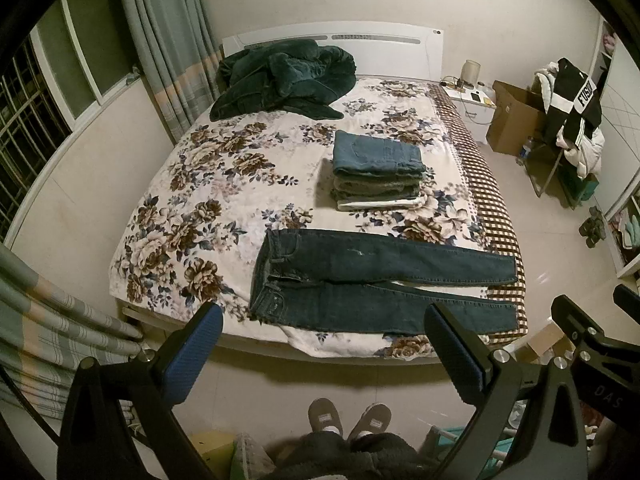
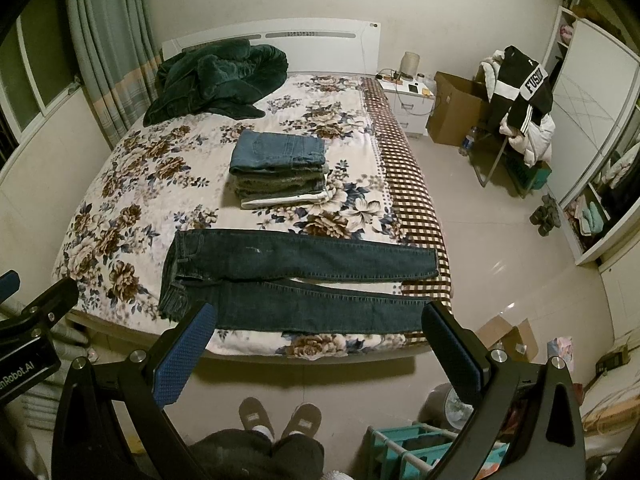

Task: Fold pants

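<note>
Dark jeans [image 1: 360,280] lie unfolded across the foot of a floral bed [image 1: 192,184], both grippers held back from them.

The left gripper [image 1: 324,320] and right gripper [image 2: 320,320] hover above the floor, jaws wide and empty. The jeans lie flat ahead, waistband left, legs pointing right. Behind them sits a stack of folded pants [image 1: 378,170].

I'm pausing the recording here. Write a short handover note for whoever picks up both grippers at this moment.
Left gripper: open, empty, short of the bed.
Right gripper: open, empty, beside it.
Dark jeans: flat along the near edge of the bed, waist left, legs side by side, unfolded.
Folded stack: mid-bed, done.
Left: fold the dark jeans, add to stack.
</note>
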{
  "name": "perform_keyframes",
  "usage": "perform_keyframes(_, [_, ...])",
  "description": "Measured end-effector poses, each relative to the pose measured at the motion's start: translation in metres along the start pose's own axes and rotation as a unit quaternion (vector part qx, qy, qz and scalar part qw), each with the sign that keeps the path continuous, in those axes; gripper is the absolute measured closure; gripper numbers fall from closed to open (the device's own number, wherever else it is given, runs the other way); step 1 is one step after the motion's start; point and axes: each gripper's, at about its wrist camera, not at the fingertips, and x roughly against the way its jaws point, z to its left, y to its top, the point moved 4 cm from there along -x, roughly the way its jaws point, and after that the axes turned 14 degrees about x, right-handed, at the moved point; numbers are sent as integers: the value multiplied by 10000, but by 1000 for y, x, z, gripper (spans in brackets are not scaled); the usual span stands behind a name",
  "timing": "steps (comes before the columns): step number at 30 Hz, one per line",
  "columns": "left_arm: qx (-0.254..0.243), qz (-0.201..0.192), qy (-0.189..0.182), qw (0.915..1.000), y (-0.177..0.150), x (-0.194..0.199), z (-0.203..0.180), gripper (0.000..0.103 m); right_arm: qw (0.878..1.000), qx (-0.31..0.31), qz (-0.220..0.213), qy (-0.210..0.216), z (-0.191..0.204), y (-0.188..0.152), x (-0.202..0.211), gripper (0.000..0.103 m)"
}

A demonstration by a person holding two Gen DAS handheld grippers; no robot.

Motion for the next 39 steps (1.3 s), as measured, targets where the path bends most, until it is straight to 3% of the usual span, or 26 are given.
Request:
perform_keyframes(12, [21, 7, 32, 10000, 2, 2, 4, 0, 9999, -66, 74, 57, -3, -2, -7, 0])
perform_keyframes(17, [176, -32, 272, 9995, 16, -13, -2, 0, 9994, -278, 197, -20, -10, -17, -52, 0])
perform_keyframes(22, [396, 32, 758, 9963, 26, -76, -1, 0, 9974, -572, 441, 7, -31, -17, -109, 0])
perform_keyframes(29, [568, 947, 1079, 9880, 48, -192, -22, 0, 9878, -1124, 1058, 227, -68, 2, -239, 0])
perform_keyframes(34, [946, 1773, 1203, 9722, 65, -299, -26, 0, 9676, -1833, 1662, 493, -88, 10, -357, 0])
perform_keyframes(39, [1370, 2518, 1478, 9466, 79, -429, -24, 0, 9347, -2604, 2334, 643, -110, 17, -497, 0])
